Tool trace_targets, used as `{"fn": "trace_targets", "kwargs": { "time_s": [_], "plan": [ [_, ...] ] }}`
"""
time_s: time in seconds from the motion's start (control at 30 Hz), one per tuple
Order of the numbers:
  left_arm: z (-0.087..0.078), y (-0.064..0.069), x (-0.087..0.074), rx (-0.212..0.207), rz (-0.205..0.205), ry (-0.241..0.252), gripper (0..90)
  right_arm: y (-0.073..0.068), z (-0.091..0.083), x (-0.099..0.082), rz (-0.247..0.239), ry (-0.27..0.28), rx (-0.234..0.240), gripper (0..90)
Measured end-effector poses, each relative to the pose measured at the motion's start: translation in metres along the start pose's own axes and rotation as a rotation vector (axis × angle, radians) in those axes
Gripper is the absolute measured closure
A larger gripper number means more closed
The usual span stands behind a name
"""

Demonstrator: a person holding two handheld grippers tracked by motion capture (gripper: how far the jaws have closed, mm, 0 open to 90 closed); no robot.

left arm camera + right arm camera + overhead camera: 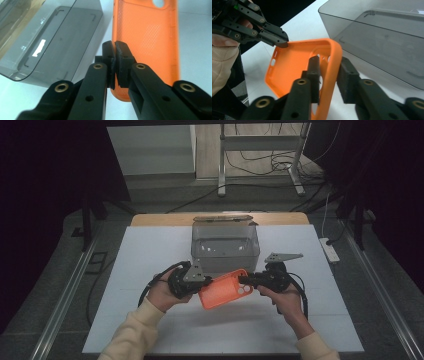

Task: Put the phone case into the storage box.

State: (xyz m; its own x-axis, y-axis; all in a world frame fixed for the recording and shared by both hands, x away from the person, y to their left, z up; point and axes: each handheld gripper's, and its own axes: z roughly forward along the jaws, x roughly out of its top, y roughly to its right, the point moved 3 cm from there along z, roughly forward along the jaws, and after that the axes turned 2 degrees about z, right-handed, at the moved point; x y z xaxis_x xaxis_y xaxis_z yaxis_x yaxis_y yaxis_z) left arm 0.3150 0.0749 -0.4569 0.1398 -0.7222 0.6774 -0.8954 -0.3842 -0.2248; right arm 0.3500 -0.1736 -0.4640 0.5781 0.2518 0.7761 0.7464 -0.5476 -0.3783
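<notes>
Orange phone case (223, 289) hangs above the white worktop (150, 250), pinched at both ends. Left claw (114, 65) is clenched on one edge. Right claw (329, 75) straddles the camera-hole end, but in its own view a gap shows beside one pad. Just behind stands a smoky clear plastic box (225, 246), rounded corners, empty. Case looks rubbery, dimpled inside.

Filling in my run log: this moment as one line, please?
left gripper: shut on orange phone case | right gripper: shut on same case | case held over white table
</notes>
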Motion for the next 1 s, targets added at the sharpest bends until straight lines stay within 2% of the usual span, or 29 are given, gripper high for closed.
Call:
{"fn": "trace_targets", "kwargs": {
  "time_s": [0.1,0.23,0.3,0.37,0.47,0.57,0.67,0.73,1.0],
  "plan": [
    [0.001,0.002,0.001,-0.005,0.01,-0.004,85.5,0.0,-0.002,0.001,0.001,0.013,-0.007,80.3],
    [0.002,0.002,0.001,-0.012,0.001,0.002,84.7,-0.001,-0.004,0.001,-0.003,0.029,-0.015,80.9],
    [0.001,0.0,0.001,-0.011,-0.014,0.028,83.6,-0.001,-0.005,0.002,-0.009,0.041,-0.013,81.0],
    [-0.002,-0.003,0.001,-0.026,-0.056,0.08,77.5,0.0,-0.006,0.003,-0.01,0.053,-0.01,81.1],
    [-0.004,-0.008,0.0,-0.026,-0.109,0.106,60.5,0.0,-0.008,0.003,-0.018,0.065,-0.013,81.1],
    [-0.005,-0.012,-0.002,-0.046,-0.169,0.131,41.8,0.0,-0.009,0.004,-0.022,0.076,-0.004,81.1],
    [-0.006,-0.016,-0.004,-0.092,-0.212,0.155,35.9,0.0,-0.01,0.004,-0.03,0.082,-0.001,81.1],
    [-0.007,-0.017,-0.006,-0.083,-0.231,0.165,33.0,0.0,-0.01,0.004,-0.036,0.088,0.004,81.1],
    [-0.008,-0.025,-0.012,-0.163,-0.325,0.214,29.0,-0.003,-0.011,0.005,-0.07,0.107,0.037,81.1]
  ]
}}
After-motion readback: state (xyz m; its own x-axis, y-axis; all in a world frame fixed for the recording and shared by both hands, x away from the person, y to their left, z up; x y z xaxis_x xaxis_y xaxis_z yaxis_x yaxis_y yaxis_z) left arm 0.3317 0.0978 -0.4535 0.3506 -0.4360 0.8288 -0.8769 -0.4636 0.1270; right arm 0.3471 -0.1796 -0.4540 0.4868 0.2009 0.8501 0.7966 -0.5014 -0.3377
